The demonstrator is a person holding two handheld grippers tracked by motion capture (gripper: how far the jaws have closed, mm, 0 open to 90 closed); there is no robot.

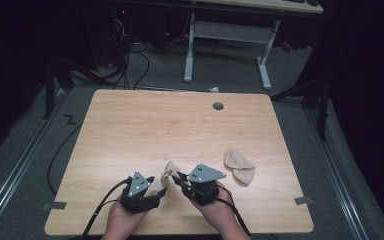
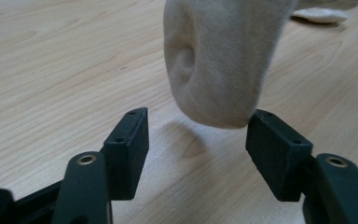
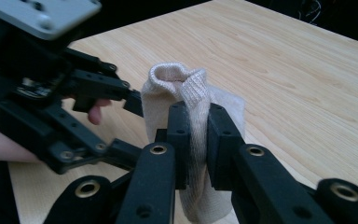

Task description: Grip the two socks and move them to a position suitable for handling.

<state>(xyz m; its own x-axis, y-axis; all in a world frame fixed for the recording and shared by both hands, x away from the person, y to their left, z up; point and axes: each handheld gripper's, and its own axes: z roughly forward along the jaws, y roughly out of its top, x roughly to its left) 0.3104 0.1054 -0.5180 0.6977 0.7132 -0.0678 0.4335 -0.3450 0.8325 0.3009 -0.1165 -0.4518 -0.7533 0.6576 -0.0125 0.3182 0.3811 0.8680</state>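
Black jaws of the right hand-held gripper clamp the beige sock at lower centre, lifting it off the worktop, probably so the released left hand-held gripper can regrasp its dangling end.

Left tongs agape, right tongs pinched tight.

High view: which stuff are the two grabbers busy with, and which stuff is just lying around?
Busy with:
- small beige knitted sock, pinched at its ribbed cuff by the right gripper and hanging above the light wooden table
- left gripper, jaws open at the sock's lower end

Lying around:
- two beige socks in a heap, off to the right
- grey round cable hole
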